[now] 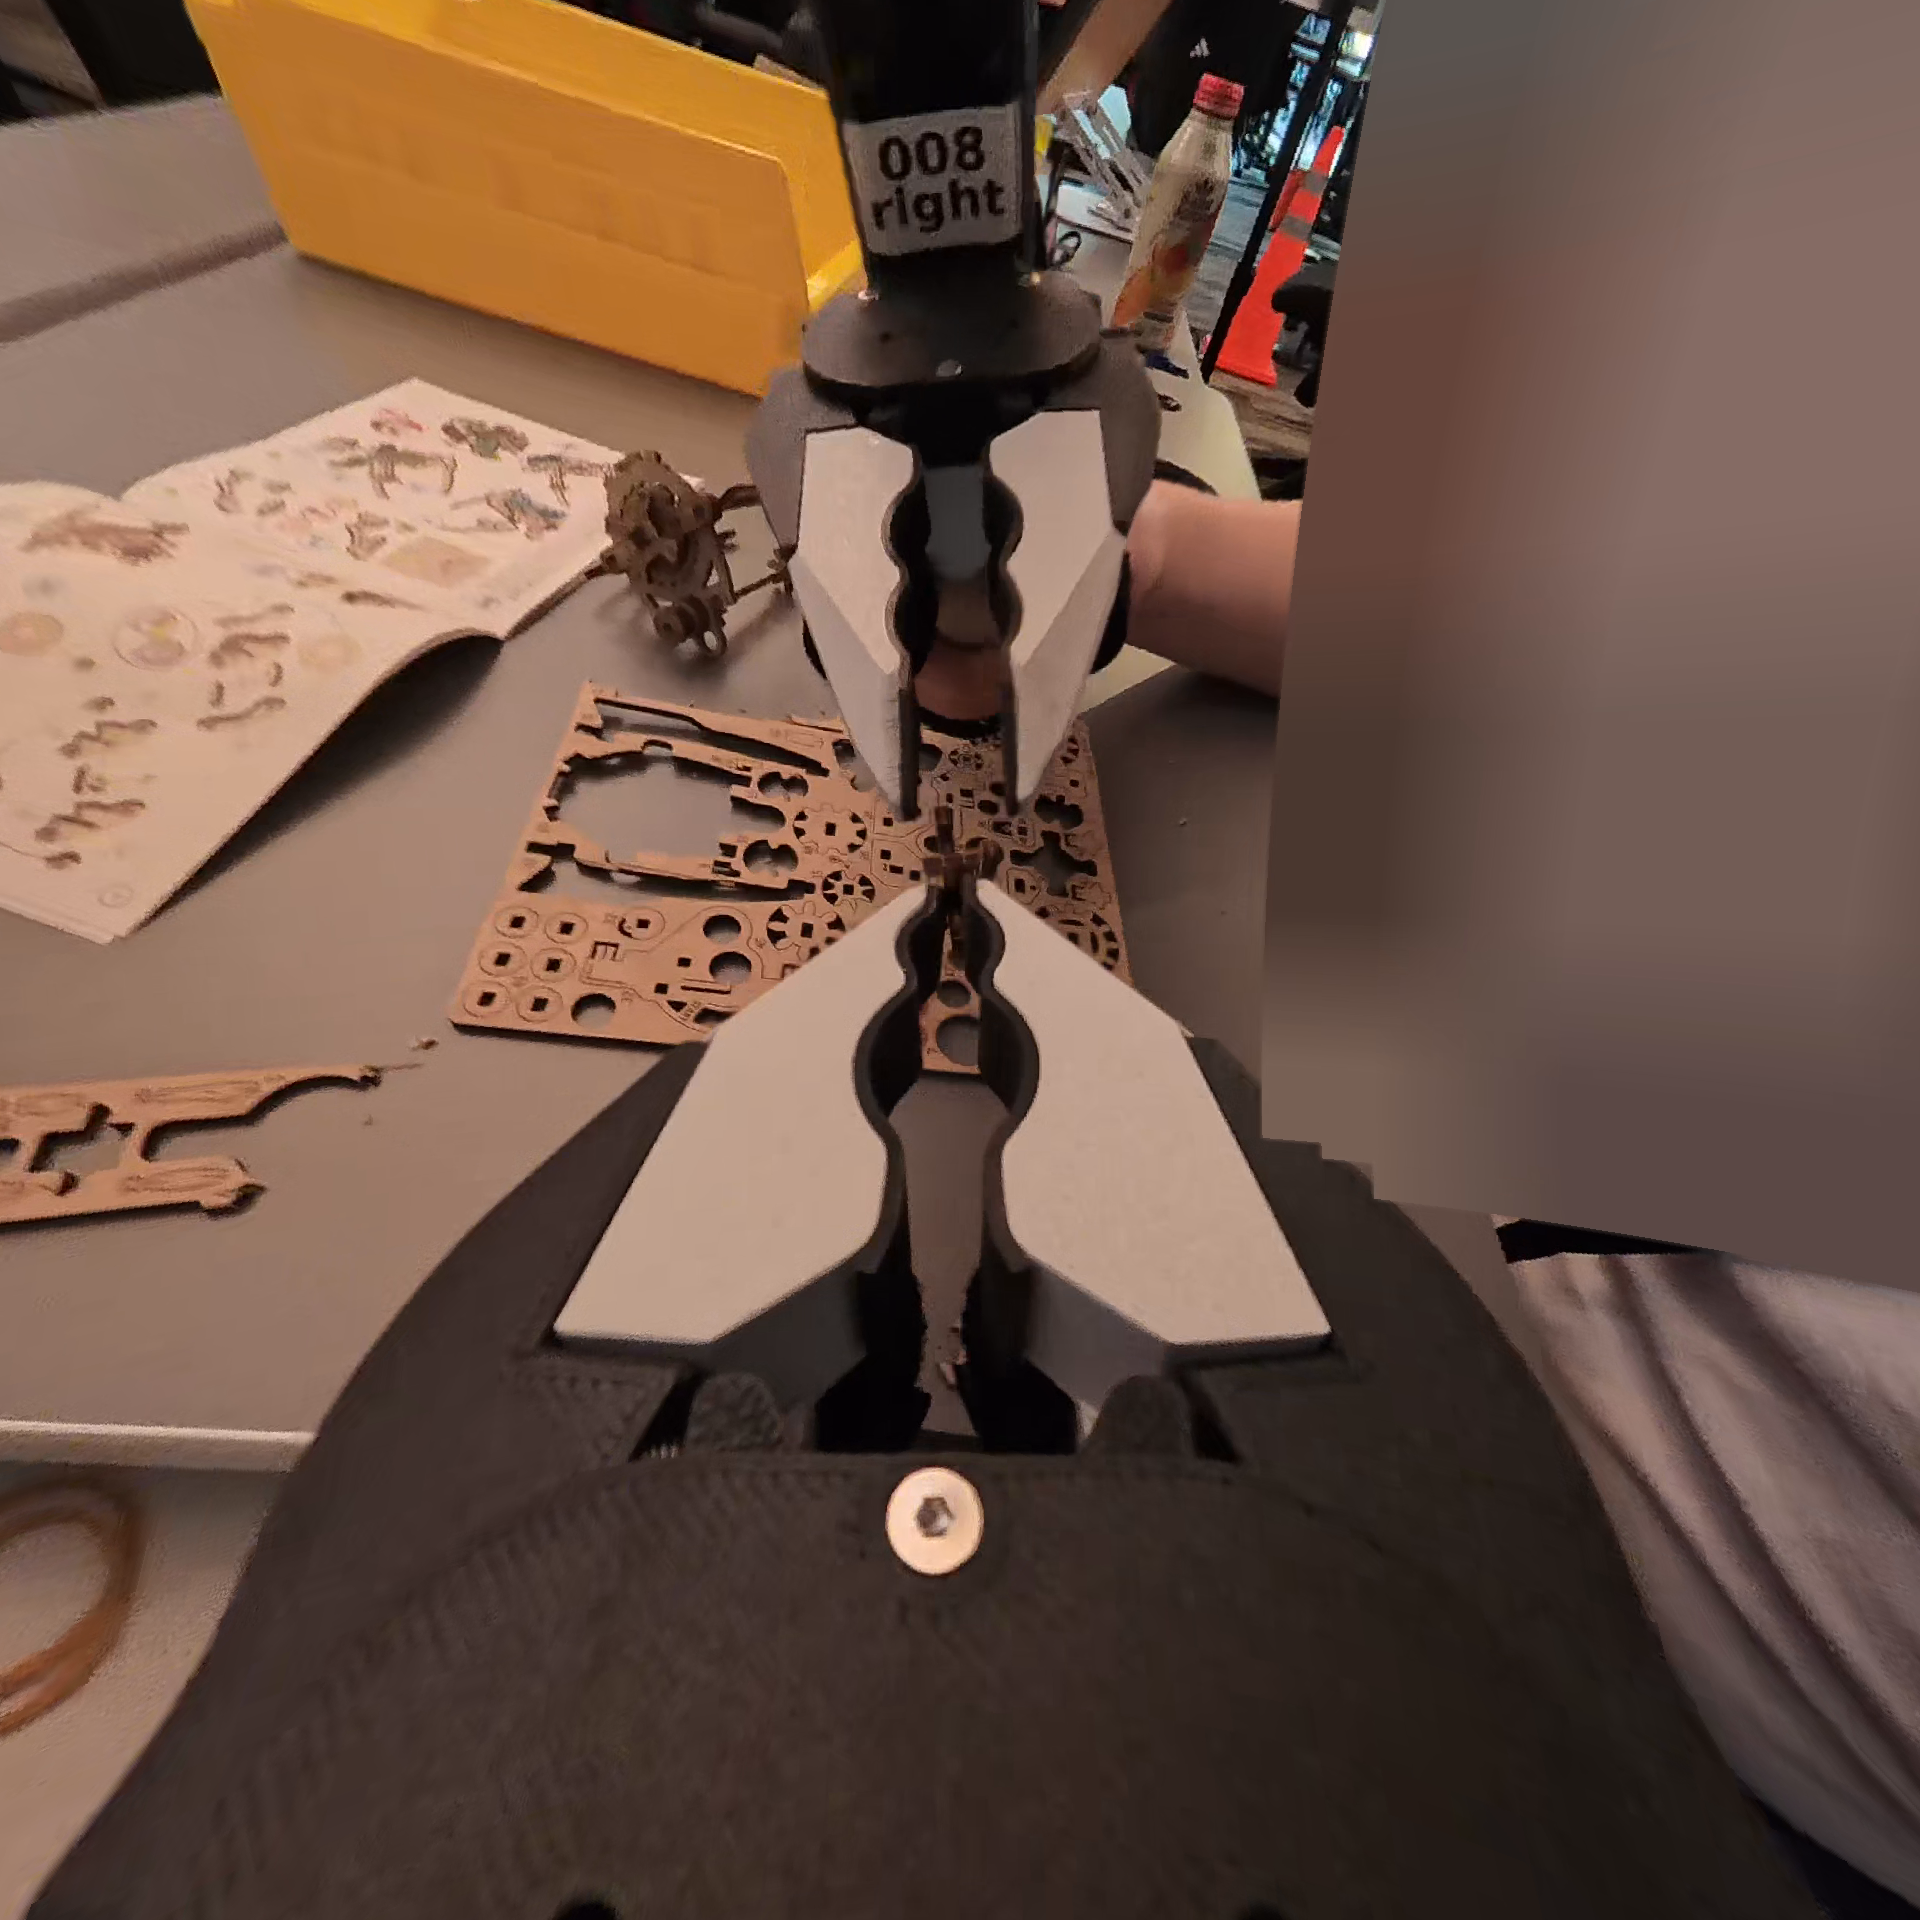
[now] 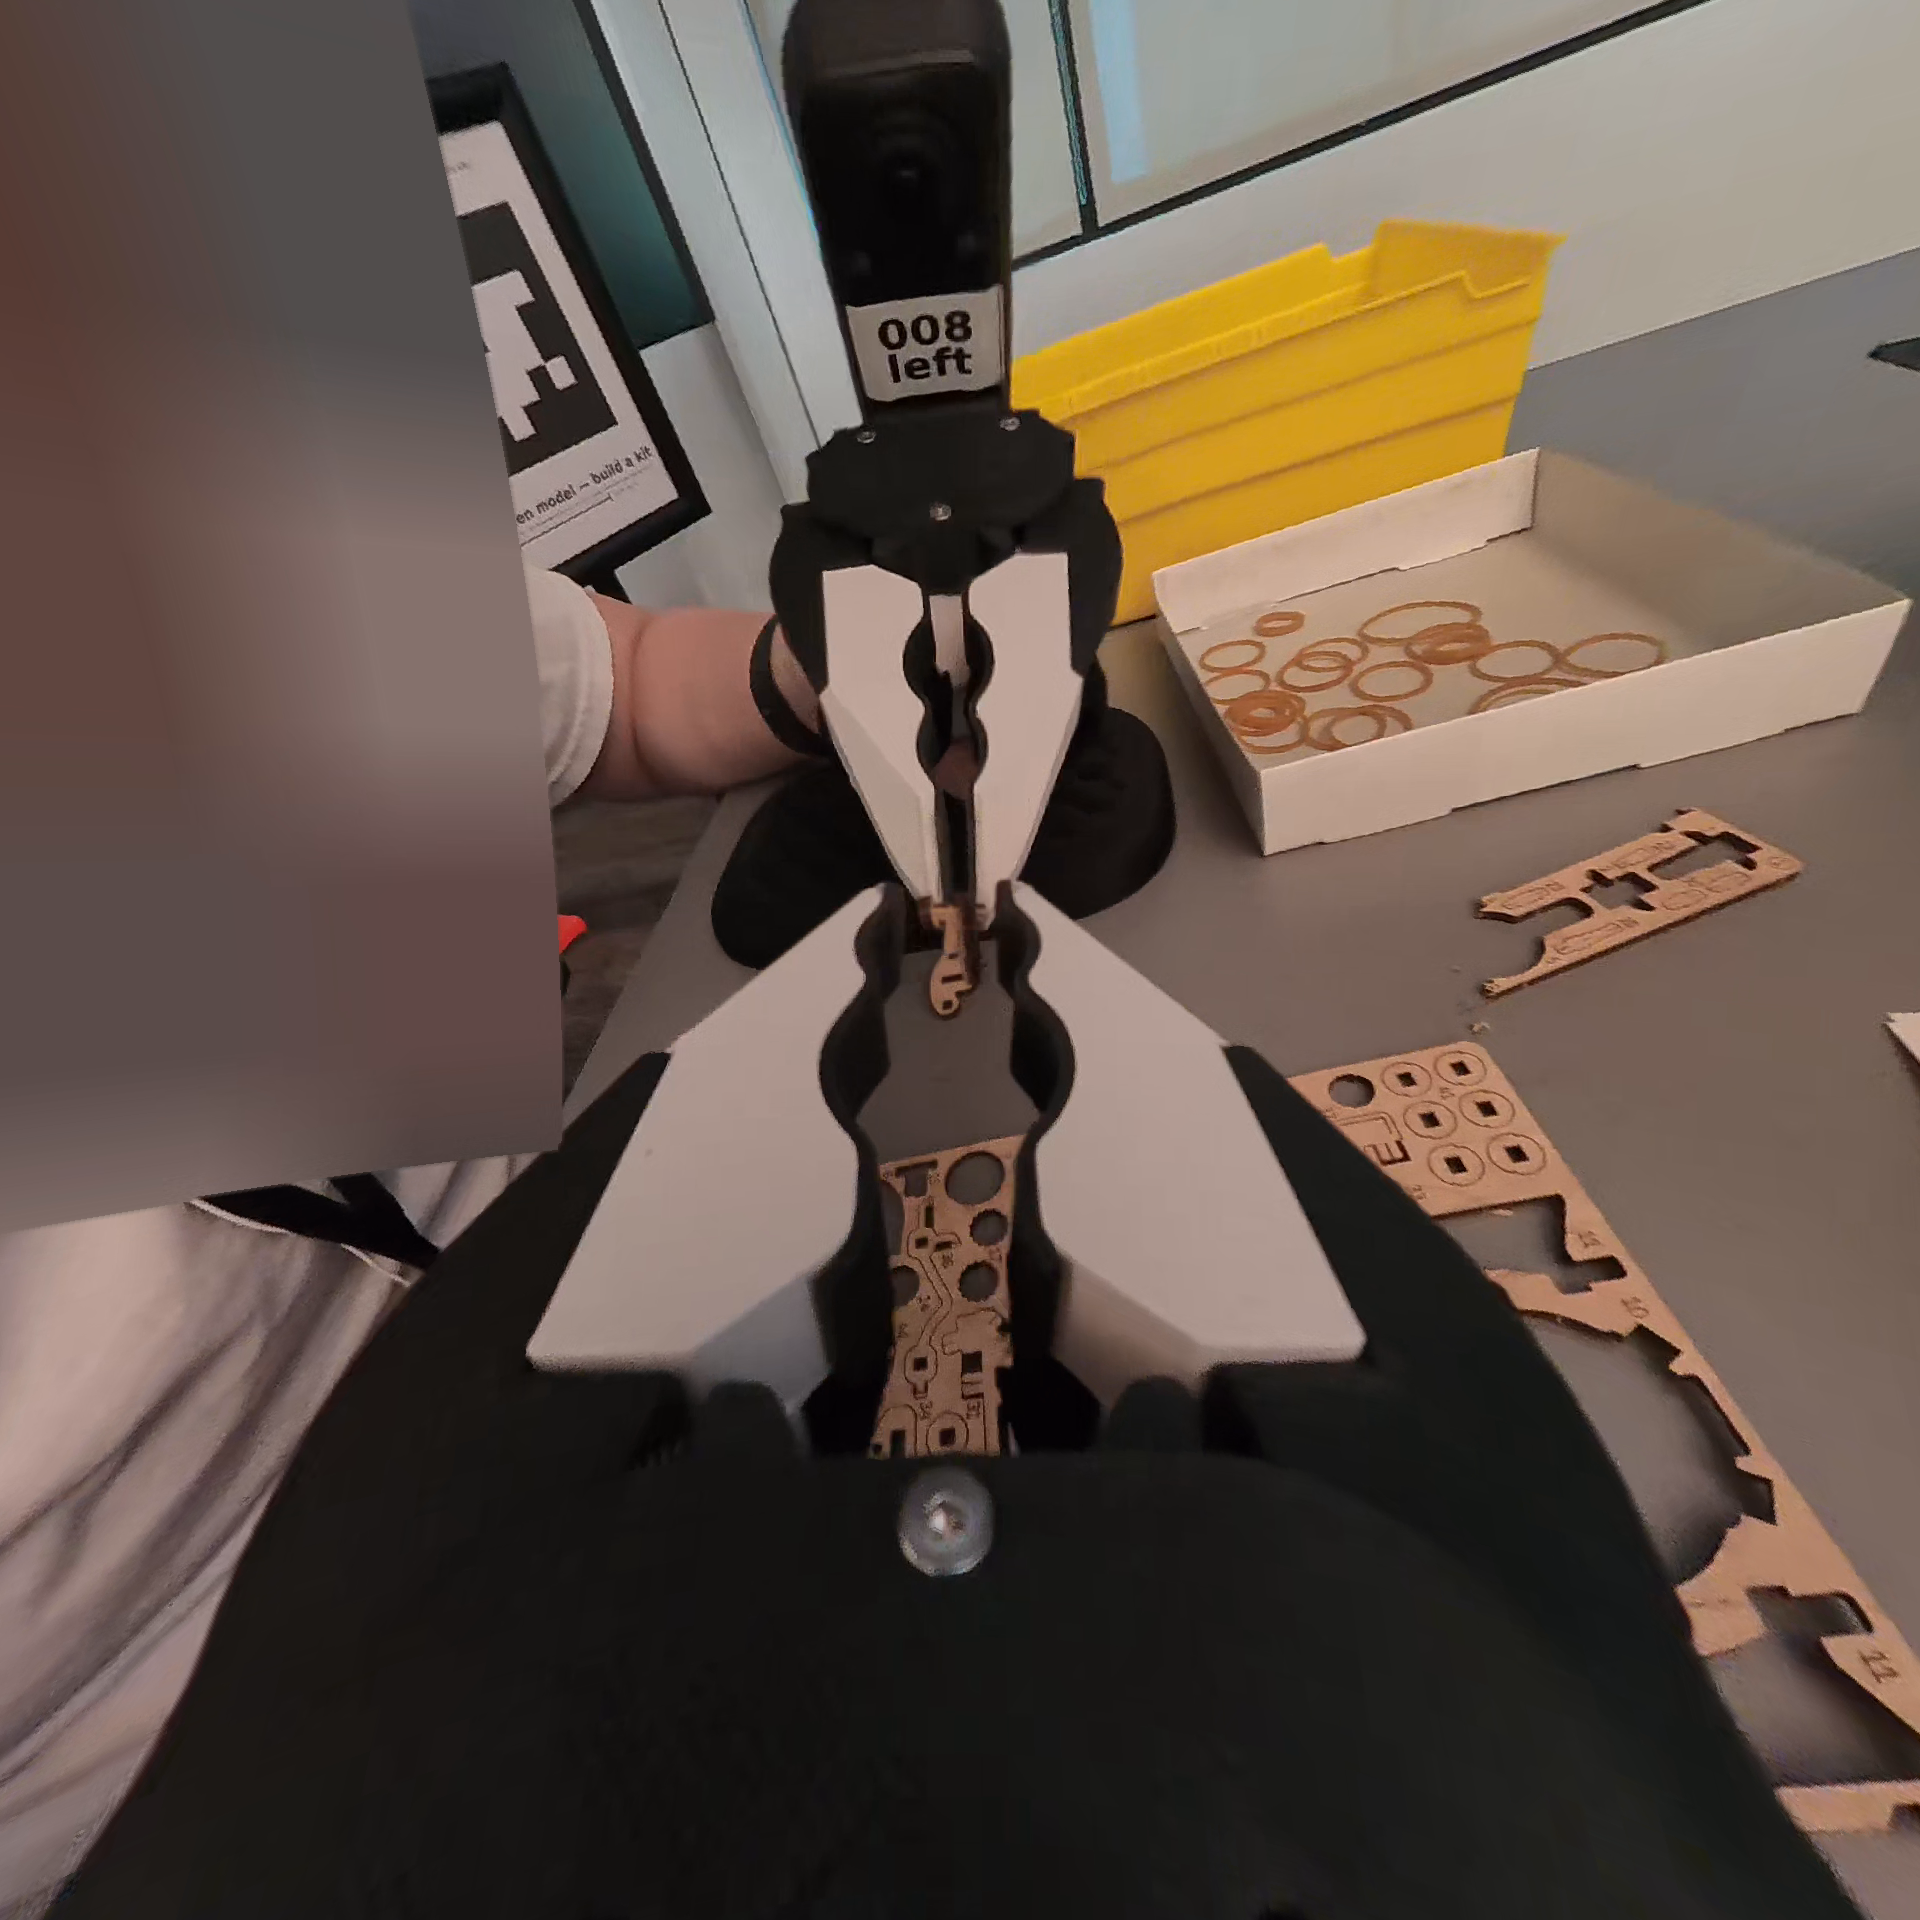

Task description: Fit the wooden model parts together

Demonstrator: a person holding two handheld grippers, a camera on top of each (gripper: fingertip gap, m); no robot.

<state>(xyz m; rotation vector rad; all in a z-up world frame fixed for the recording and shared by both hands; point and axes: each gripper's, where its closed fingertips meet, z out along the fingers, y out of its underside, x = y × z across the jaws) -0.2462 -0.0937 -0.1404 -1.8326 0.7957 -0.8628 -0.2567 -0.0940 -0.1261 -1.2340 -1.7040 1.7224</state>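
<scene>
Two tools meeting tip to tip over the worktop

I am holding my left tool (image 1: pixel 951 899) and my right tool (image 2: pixel 951 914) nose to nose above the grey worktop (image 1: pixel 312 987), each pointing straight at the other. The left tool's fingers are pinched together on a small wooden part (image 2: pixel 951 961), a flat, pale brown laser-cut piece with a hooked end. The right tool's fingers are standing slightly apart around that piece's far end; whether they are touching it I cannot tell. A punched-out wooden sheet (image 1: pixel 644 883) is lying directly beneath the tips, with a half-built gear assembly (image 1: pixel 670 561) and an open instruction booklet (image 1: pixel 208 644) beyond. The joint between the tips is too small and dark to make out.
</scene>
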